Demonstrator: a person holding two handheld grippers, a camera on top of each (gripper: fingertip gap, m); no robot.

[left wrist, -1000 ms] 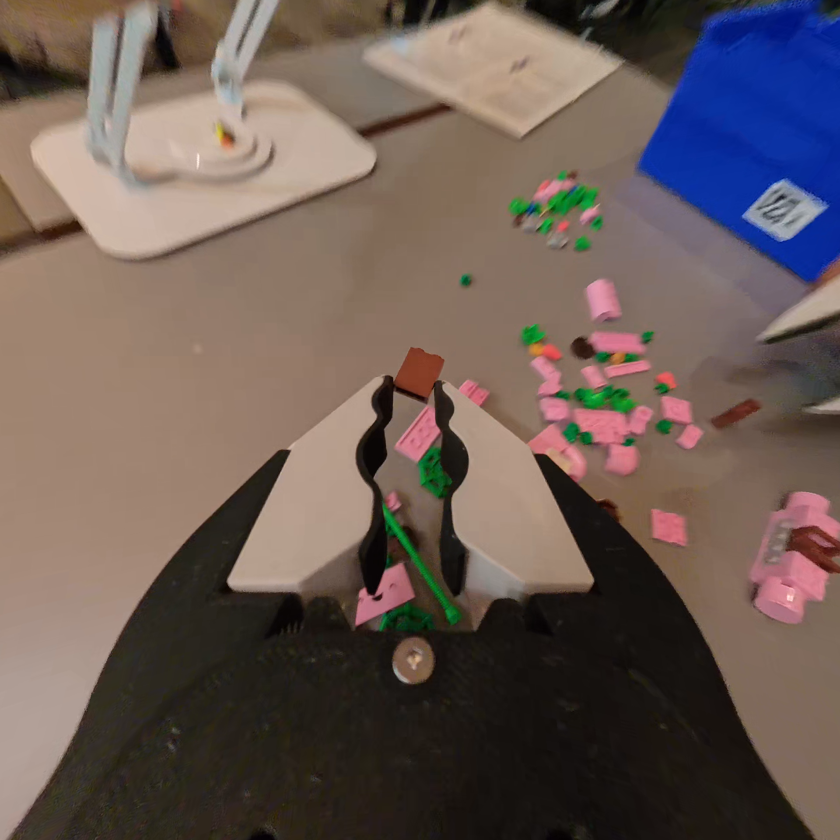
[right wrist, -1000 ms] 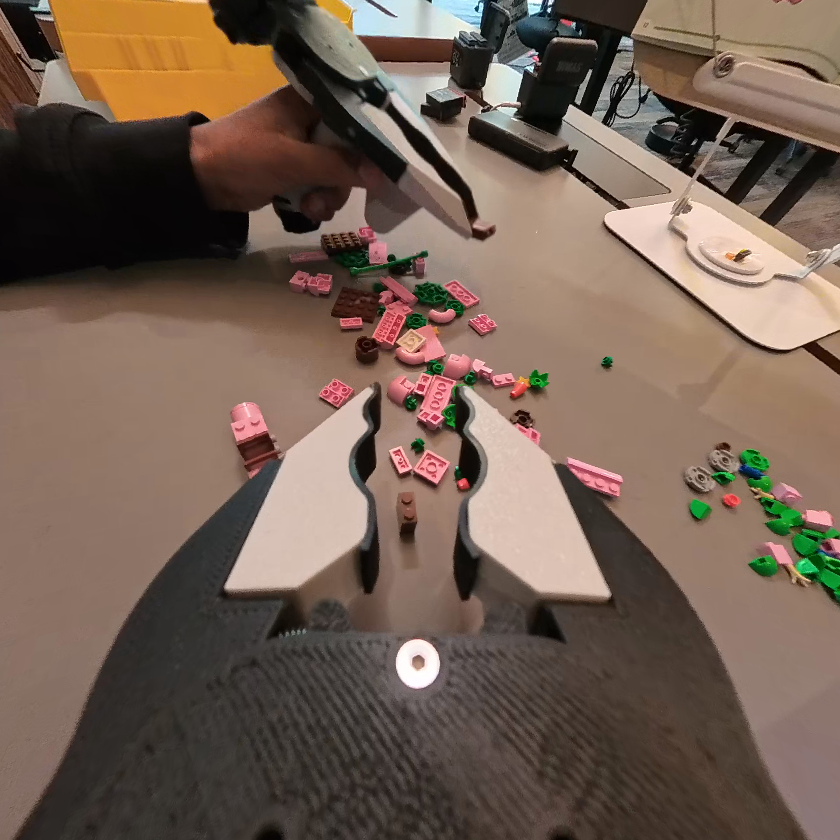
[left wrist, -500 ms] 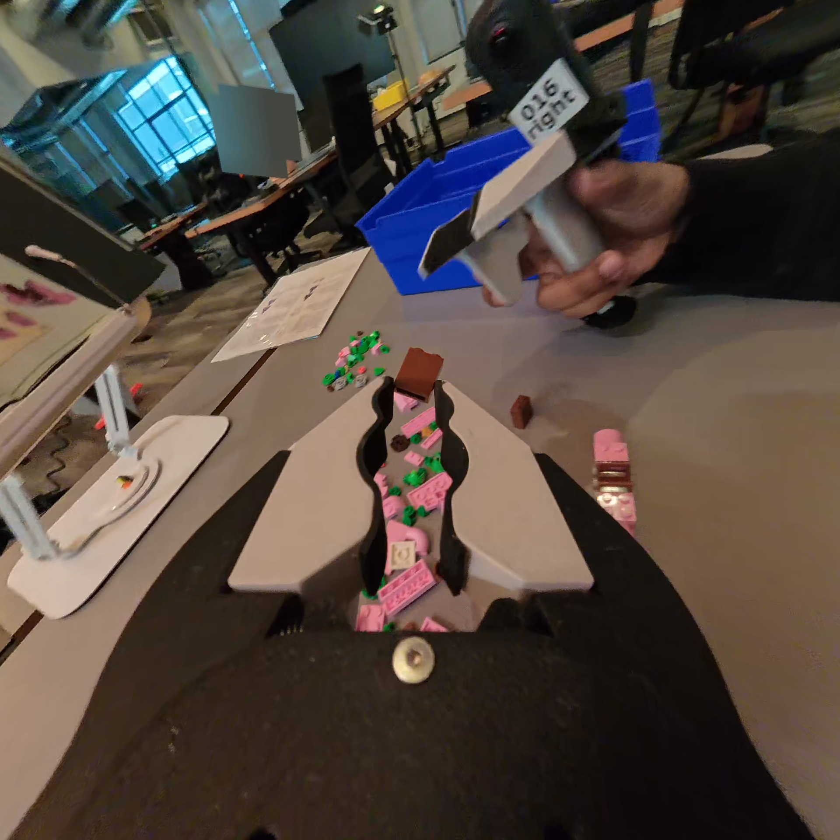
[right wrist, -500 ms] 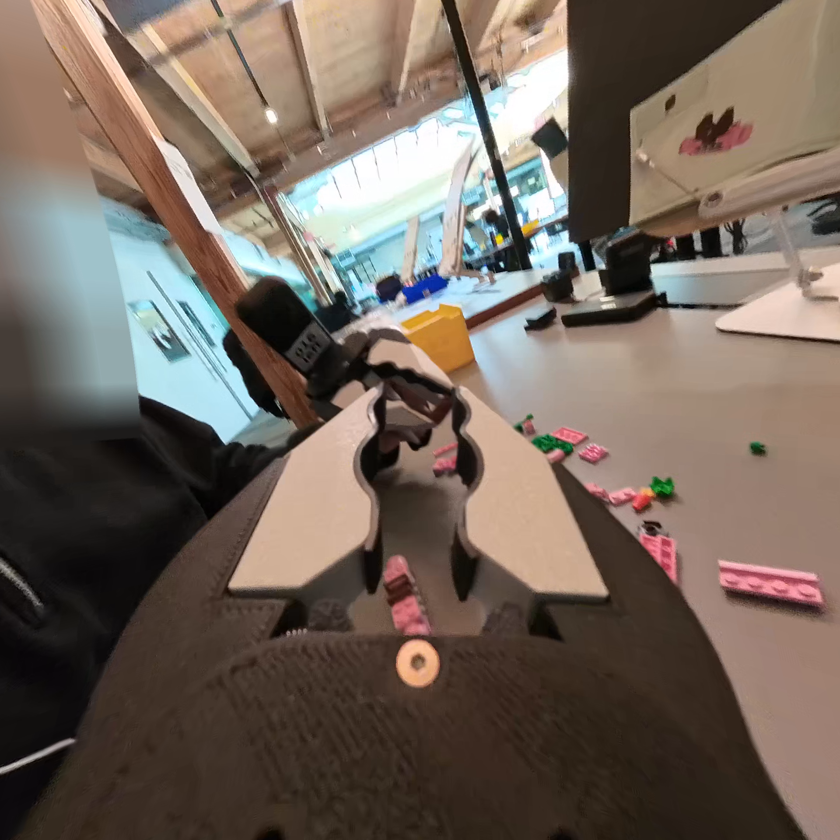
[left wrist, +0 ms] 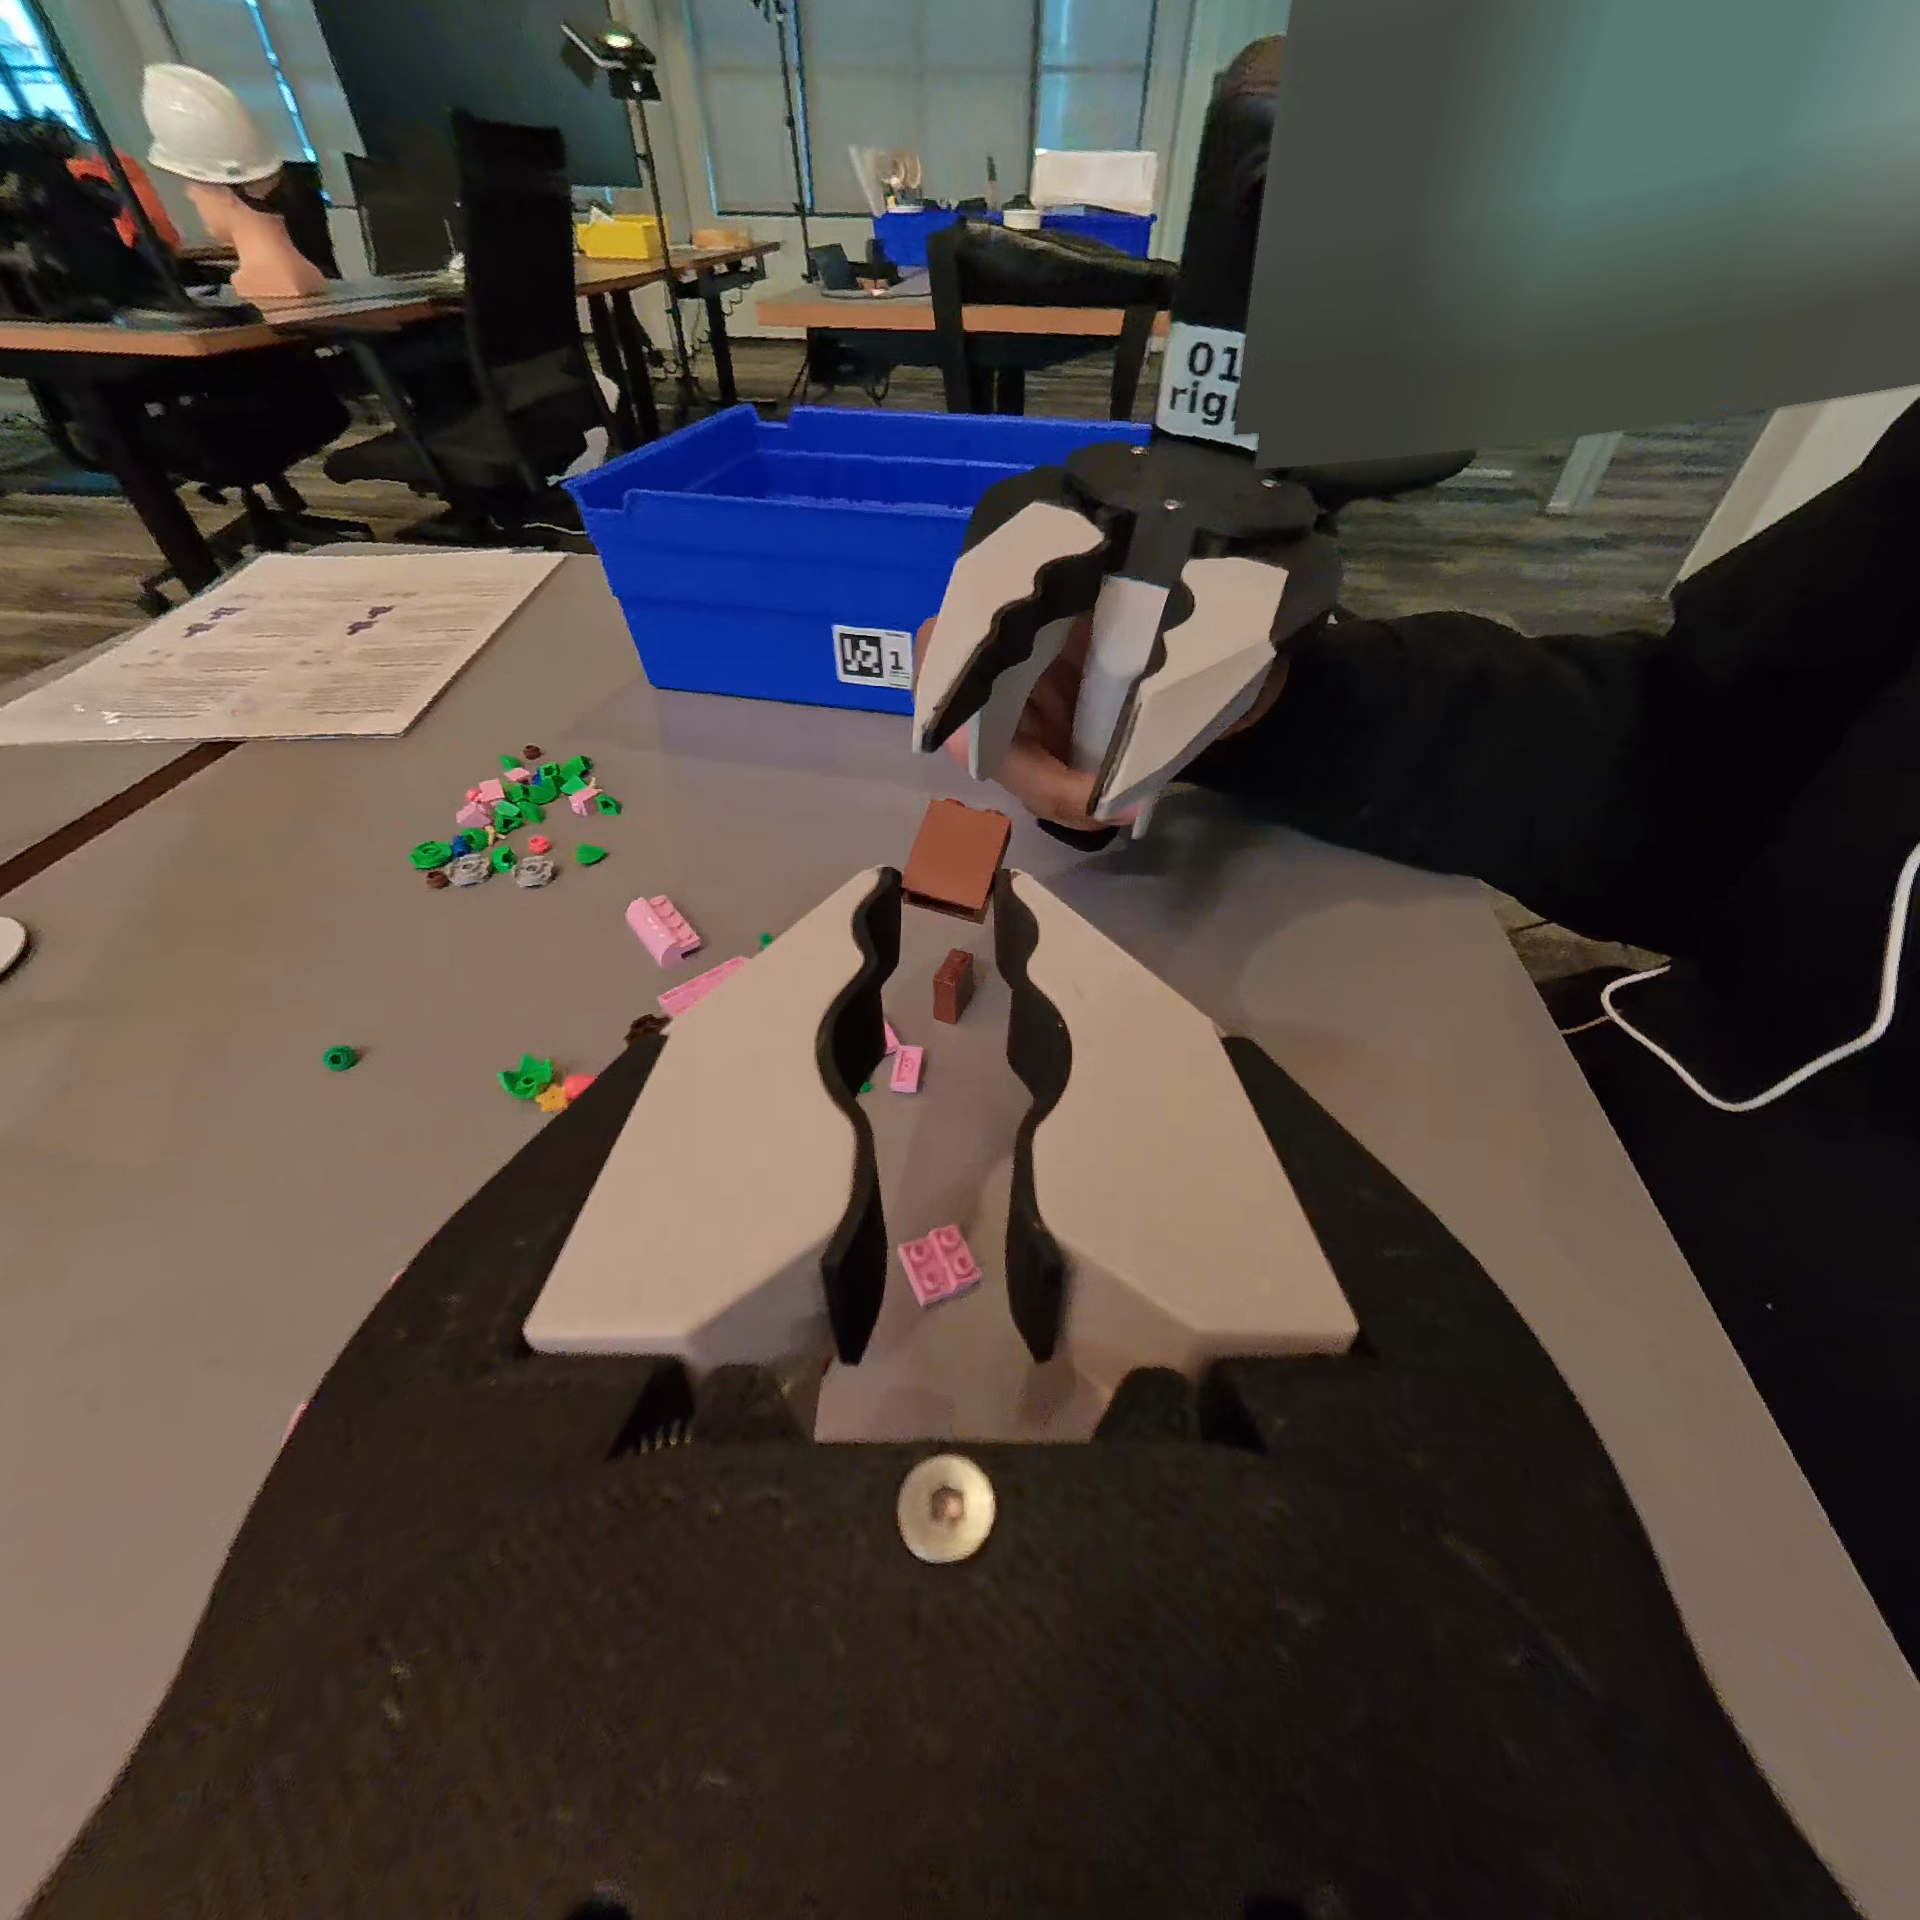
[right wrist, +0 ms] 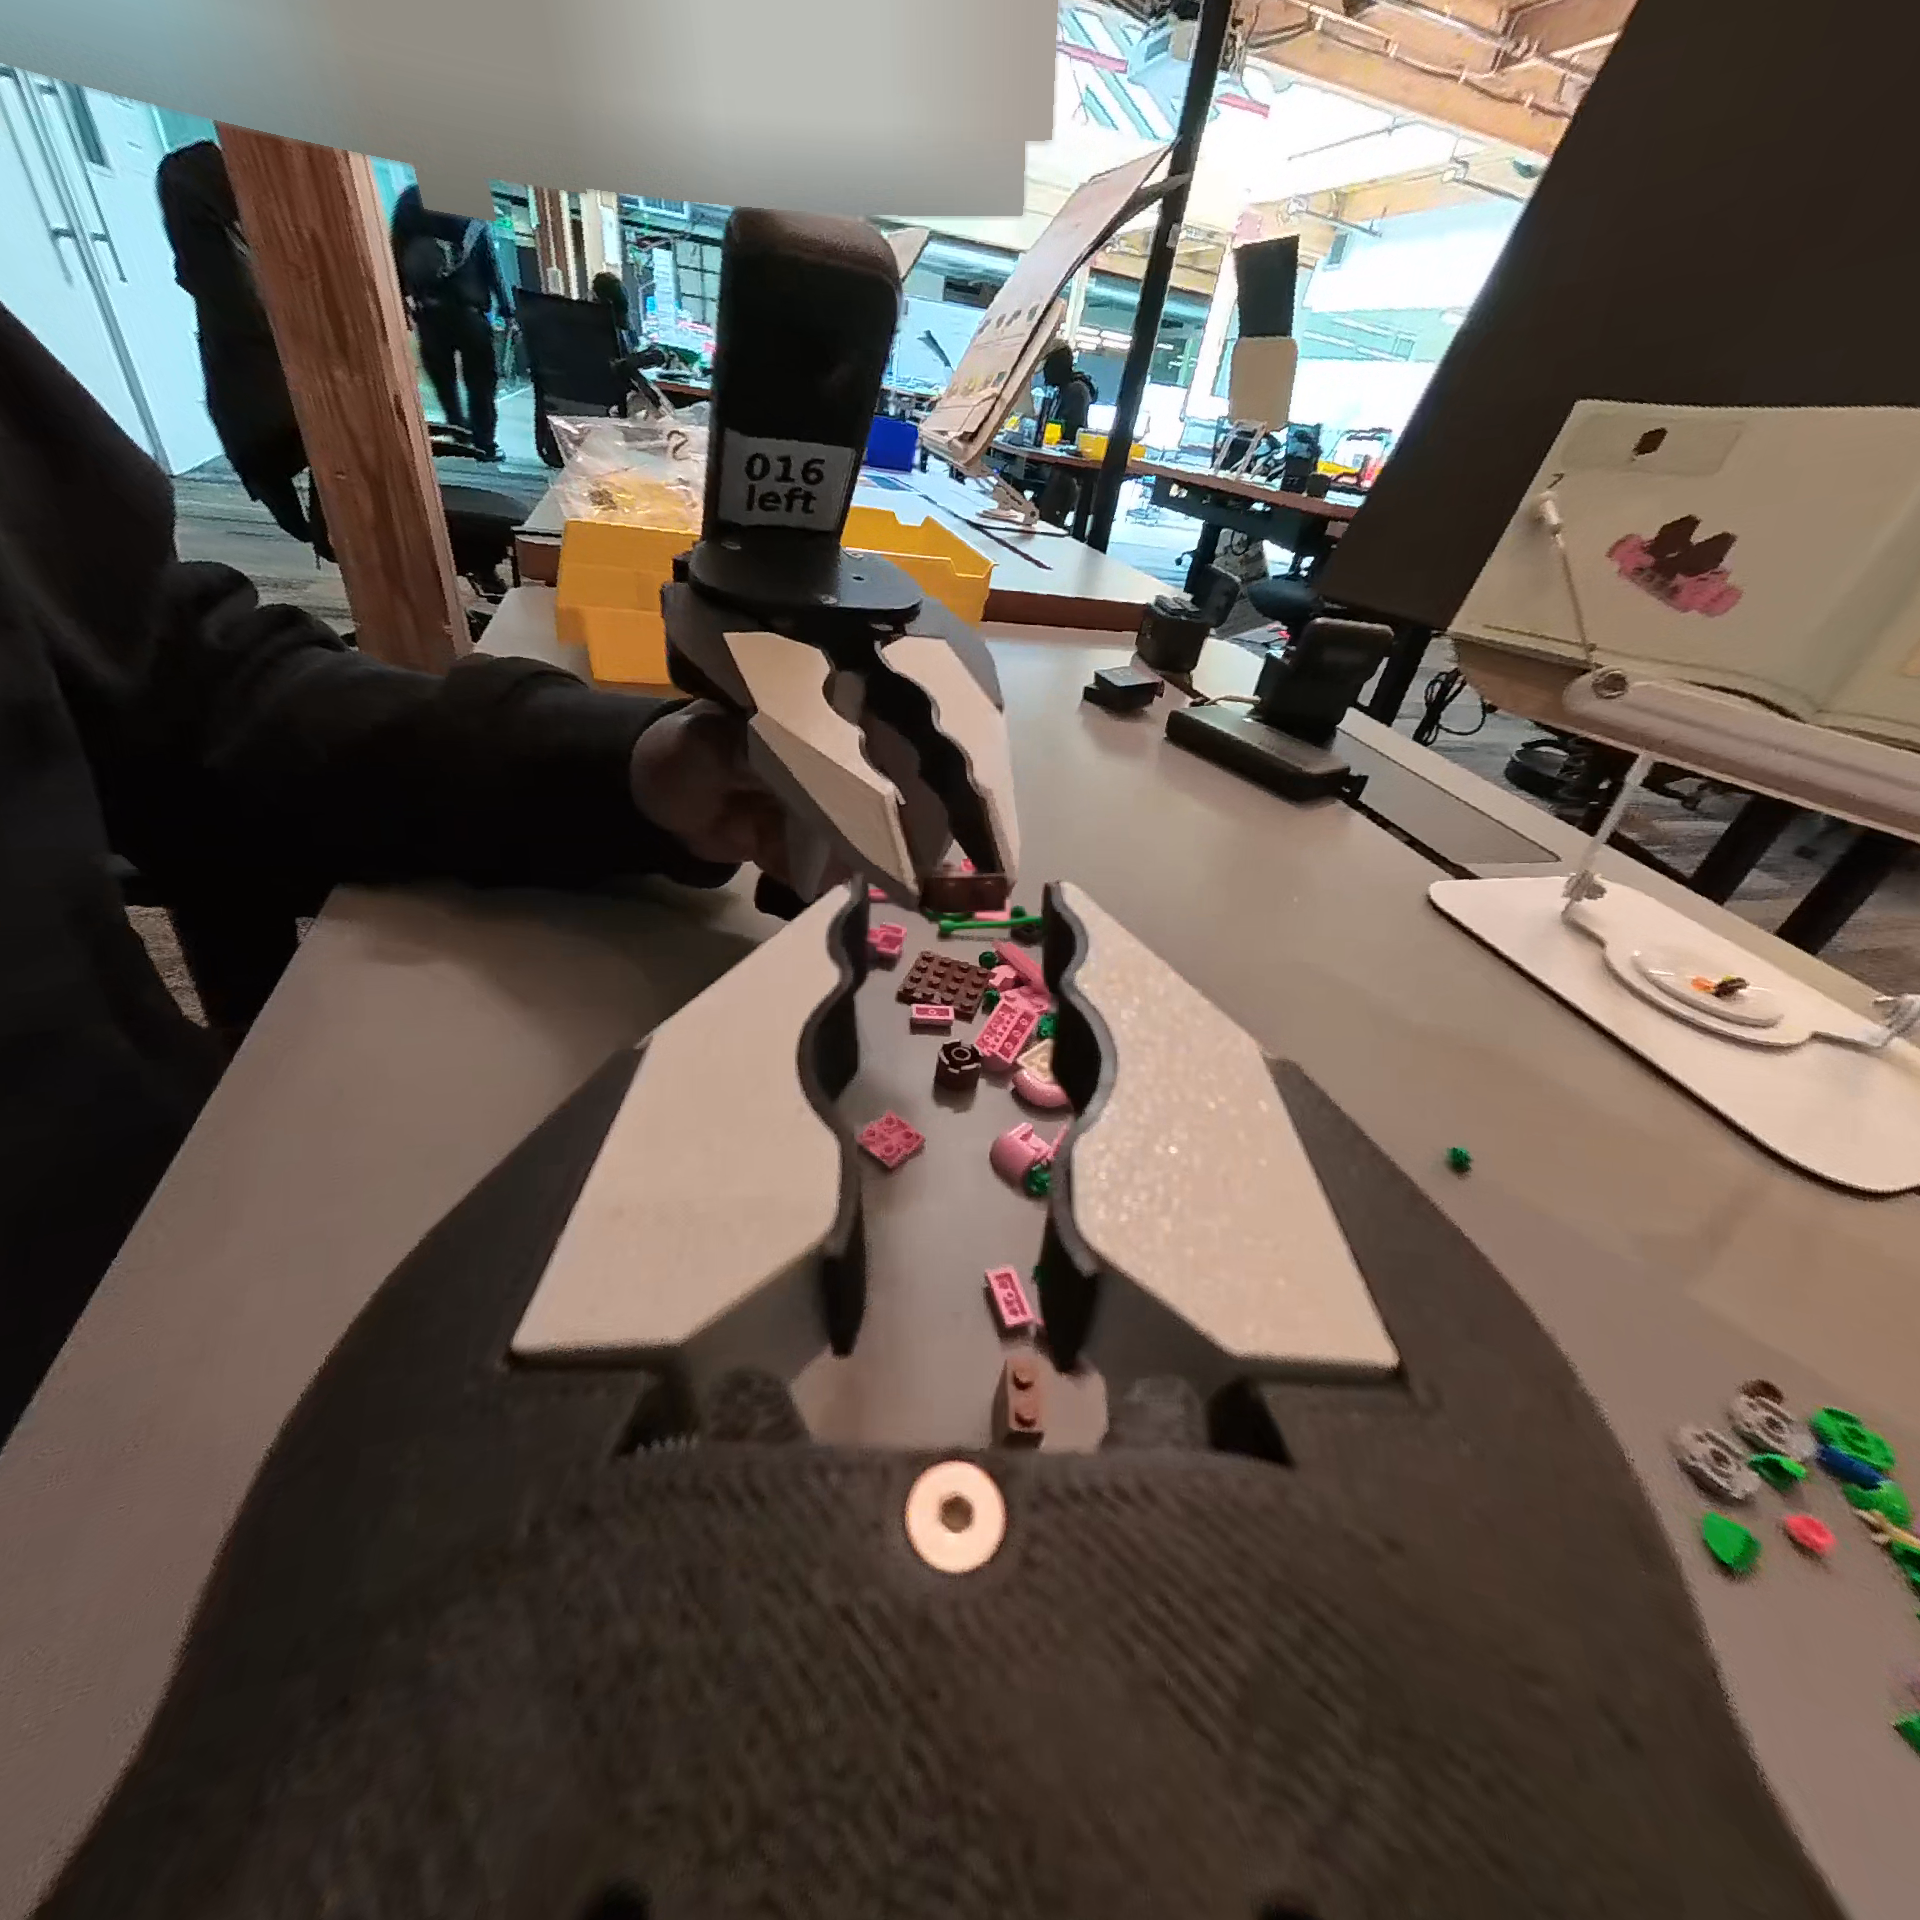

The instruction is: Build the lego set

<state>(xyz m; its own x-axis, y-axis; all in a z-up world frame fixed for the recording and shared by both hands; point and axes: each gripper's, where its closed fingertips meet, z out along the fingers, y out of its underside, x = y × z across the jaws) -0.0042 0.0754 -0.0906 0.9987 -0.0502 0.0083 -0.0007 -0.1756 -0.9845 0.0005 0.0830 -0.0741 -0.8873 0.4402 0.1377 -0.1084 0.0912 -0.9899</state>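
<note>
My left gripper (left wrist: 945, 883) is shut on a small brown brick (left wrist: 954, 862) held at its fingertips above the grey table (left wrist: 260, 1039). My right gripper (right wrist: 956, 904) is open and empty. The two grippers face each other tip to tip; the right one (left wrist: 1029, 774) hangs open just beyond the held brick. In the right wrist view the left gripper (right wrist: 951, 868) shows with the brown brick (right wrist: 966, 890) right at my right fingertips. Another small brown brick (left wrist: 953, 985) (right wrist: 1020, 1397) lies on the table below. A brown square plate (right wrist: 943, 979) lies among pink pieces.
Loose pink and green pieces (left wrist: 520, 810) (right wrist: 1829, 1455) are scattered on the table. A blue bin (left wrist: 831, 551) and a paper sheet (left wrist: 281, 644) sit at the far side. A white stand base (right wrist: 1683, 997) and a yellow bin (right wrist: 623, 592) stand on the other side. Less than 4 cm separates the two grippers' tips.
Both grippers have tilted up from the table and swung to face each other, tips close. The left keeps hold of the brown brick; the right stays open.
</note>
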